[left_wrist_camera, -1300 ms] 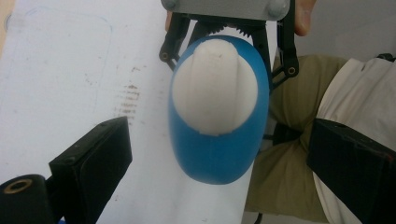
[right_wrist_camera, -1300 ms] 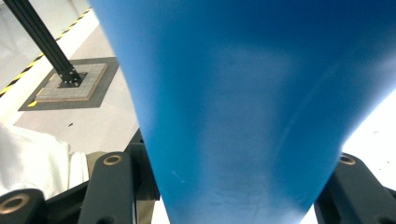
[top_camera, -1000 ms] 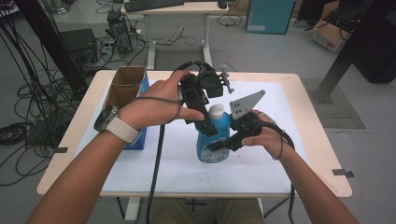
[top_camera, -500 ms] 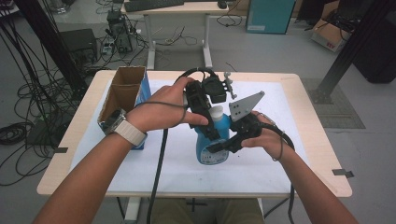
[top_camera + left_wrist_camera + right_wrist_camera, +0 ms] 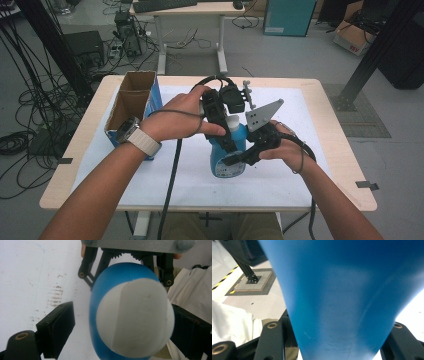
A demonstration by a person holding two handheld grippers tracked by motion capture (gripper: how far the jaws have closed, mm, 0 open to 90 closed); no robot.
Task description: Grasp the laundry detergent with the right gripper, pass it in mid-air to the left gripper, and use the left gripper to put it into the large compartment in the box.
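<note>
open cardboard box (image 5: 131, 100), white mat (image 5: 310, 130), wooden table (image 5: 340, 165)

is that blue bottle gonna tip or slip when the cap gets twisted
Probably not tip: the blue bottle stands upright on a wide base, and the right gripper is clamped on its body. The smooth, tapering plastic could slip somewhat. The rounded white cap gives the left gripper little flat surface, so it may skid.

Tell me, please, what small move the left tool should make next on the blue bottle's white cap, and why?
Probably close the left tool a little further onto the white cap. Its jaws have just been closing around the cap, yet one jaw is not yet touching it, while the right tool grips the blue bottle, steadying it upright.
</note>
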